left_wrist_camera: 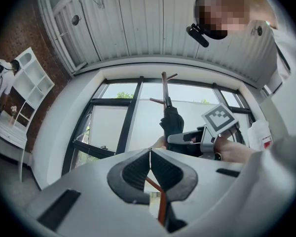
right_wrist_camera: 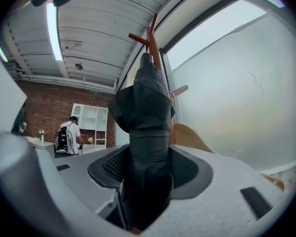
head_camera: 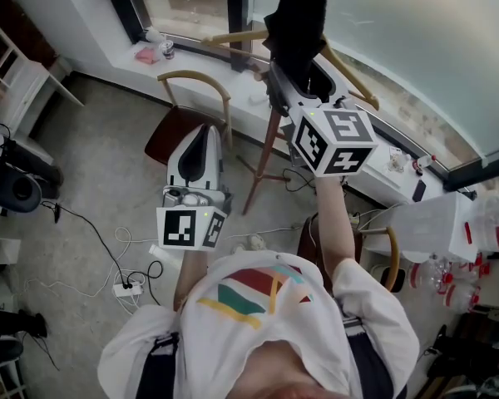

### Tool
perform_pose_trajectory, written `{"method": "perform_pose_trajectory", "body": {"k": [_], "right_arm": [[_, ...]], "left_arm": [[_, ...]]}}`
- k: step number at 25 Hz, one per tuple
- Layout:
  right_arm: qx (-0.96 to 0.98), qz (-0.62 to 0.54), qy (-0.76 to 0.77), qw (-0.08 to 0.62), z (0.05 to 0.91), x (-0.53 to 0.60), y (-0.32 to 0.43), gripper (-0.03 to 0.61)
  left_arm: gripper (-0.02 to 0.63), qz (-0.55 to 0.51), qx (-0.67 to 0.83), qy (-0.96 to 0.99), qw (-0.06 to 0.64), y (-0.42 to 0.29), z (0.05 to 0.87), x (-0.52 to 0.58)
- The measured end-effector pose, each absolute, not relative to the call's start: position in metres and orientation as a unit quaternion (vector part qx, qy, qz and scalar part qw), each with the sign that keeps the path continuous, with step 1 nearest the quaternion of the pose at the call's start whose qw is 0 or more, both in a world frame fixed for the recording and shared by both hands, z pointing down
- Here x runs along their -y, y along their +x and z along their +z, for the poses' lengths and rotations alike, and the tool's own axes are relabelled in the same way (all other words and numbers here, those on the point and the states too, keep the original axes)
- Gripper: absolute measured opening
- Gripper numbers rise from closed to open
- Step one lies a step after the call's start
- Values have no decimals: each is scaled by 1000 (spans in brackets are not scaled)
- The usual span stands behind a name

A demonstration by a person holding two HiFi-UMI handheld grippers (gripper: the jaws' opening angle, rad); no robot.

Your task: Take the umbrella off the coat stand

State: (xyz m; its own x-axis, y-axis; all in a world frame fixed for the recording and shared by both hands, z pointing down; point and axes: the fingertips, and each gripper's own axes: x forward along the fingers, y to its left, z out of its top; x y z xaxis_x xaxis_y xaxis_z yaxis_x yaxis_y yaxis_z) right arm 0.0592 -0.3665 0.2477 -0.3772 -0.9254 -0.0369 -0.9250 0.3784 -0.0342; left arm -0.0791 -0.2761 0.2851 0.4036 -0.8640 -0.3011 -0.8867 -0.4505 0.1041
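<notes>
A folded black umbrella [head_camera: 295, 23] hangs on the wooden coat stand [head_camera: 263, 166] by the window. My right gripper [head_camera: 298, 80] reaches up to it, and in the right gripper view the umbrella [right_wrist_camera: 145, 127] fills the gap between the two pads of that gripper [right_wrist_camera: 145, 168], which is shut on it. The stand's pegs [right_wrist_camera: 152, 31] rise above the bundle. My left gripper [head_camera: 205, 131] is lower and to the left, clear of the stand. It is shut [left_wrist_camera: 150, 157] with nothing held. From there I see the umbrella [left_wrist_camera: 171, 122] and the right gripper [left_wrist_camera: 187, 138].
A wooden chair [head_camera: 191, 106] stands left of the stand's legs, another chair [head_camera: 389, 256] at the right. Cables and a power strip [head_camera: 125, 288] lie on the floor. Bottles [head_camera: 491, 223] sit at the right. A person with a backpack [right_wrist_camera: 69, 135] stands by white shelves far off.
</notes>
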Motion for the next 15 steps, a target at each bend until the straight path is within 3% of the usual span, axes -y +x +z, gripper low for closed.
{"method": "perform_pose_trajectory", "body": {"k": [15], "right_arm": [[-830, -2, -557, 32, 237, 366, 58, 222]], "left_arm": [[8, 157, -523, -837, 42, -83, 280, 284]]}}
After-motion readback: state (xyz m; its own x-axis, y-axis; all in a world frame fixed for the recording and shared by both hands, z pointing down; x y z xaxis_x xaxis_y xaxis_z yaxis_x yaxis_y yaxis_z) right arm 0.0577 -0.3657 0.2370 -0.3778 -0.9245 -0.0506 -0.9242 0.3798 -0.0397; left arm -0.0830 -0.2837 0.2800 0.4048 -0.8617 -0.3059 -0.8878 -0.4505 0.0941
